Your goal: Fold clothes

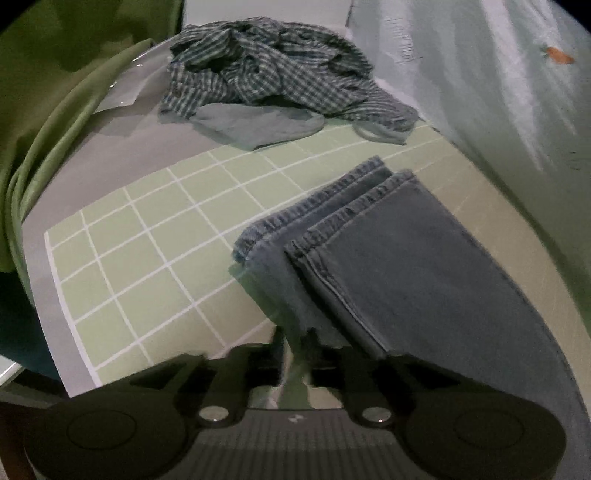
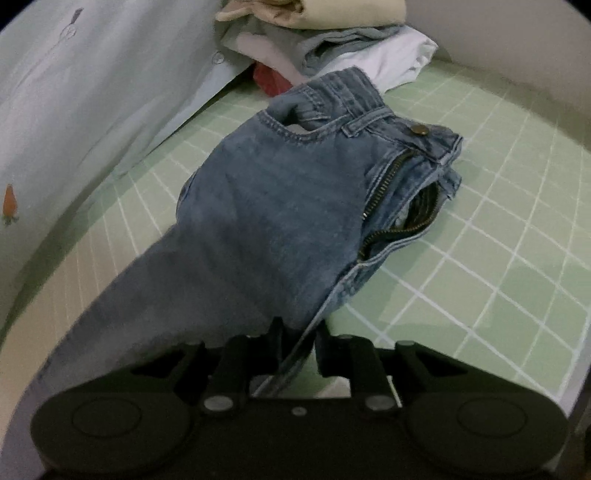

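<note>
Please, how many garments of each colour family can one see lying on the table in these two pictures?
Blue denim jeans: 1
Checked blue shirt: 1
Plain light blue cloth: 1
Cream garment: 1
White garment: 1
Red garment: 1
Total: 6

My left gripper point(image 1: 297, 341) tips blurred into the jeans point(image 1: 406, 266); the grip itself was hidden; my right gripper point(image 2: 299, 332) fingertips vanished under denim too.
</note>
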`<state>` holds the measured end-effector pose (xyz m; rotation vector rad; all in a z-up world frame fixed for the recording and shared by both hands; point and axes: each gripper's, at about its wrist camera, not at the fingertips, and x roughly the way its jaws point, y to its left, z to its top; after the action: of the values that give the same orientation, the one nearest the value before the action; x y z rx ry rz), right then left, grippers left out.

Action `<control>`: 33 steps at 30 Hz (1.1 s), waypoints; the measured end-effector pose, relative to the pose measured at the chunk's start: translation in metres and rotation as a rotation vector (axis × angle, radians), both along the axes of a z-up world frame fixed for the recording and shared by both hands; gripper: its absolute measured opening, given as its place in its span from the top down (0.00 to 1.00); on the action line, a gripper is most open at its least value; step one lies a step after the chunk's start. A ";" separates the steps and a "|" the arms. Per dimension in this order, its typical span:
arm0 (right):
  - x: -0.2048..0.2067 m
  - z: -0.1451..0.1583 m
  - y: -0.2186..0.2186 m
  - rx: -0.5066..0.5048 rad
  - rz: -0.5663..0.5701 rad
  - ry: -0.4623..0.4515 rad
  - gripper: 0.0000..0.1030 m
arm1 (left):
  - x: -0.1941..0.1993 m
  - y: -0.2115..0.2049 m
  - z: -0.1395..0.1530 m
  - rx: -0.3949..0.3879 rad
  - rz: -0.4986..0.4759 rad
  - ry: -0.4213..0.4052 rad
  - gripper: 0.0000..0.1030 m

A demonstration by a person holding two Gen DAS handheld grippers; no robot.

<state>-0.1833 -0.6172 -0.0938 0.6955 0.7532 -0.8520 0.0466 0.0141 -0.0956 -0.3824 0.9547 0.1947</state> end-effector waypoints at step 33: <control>0.080 -0.008 0.179 -0.251 0.354 0.094 0.00 | 0.078 0.006 0.008 0.031 -0.280 -0.065 0.88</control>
<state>-0.1036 -0.4378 -0.1019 0.2876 0.8071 -0.6425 0.1243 0.0200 -0.0875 -0.2222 0.9292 -0.0580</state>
